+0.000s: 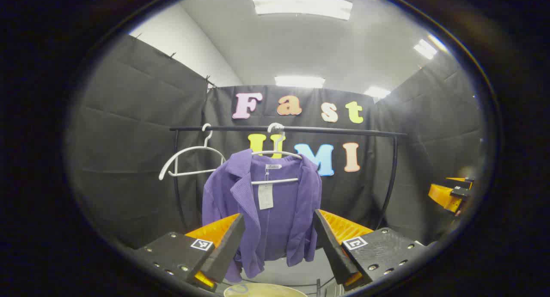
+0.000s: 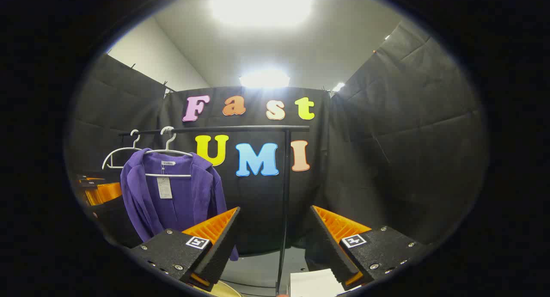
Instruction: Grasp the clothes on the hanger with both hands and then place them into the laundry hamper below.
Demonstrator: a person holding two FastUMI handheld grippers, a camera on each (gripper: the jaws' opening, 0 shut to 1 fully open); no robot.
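Hanging on white wire hanger point(image 1: 275, 155) from black rail point(image 1: 326, 130): purple ribbed knit jacket point(image 1: 275, 211), likely soft, light, slack. Left gripper point(image 1: 278, 239), right gripper point(image 2: 273, 232) both spread wide, empty. Best grasp: shoulders, either side of collar.

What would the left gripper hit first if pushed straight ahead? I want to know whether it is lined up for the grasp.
Probably the purple jacket, which hangs on its white hanger directly between the open left gripper fingers. Nothing shows in front of it, though depth is hard to judge.
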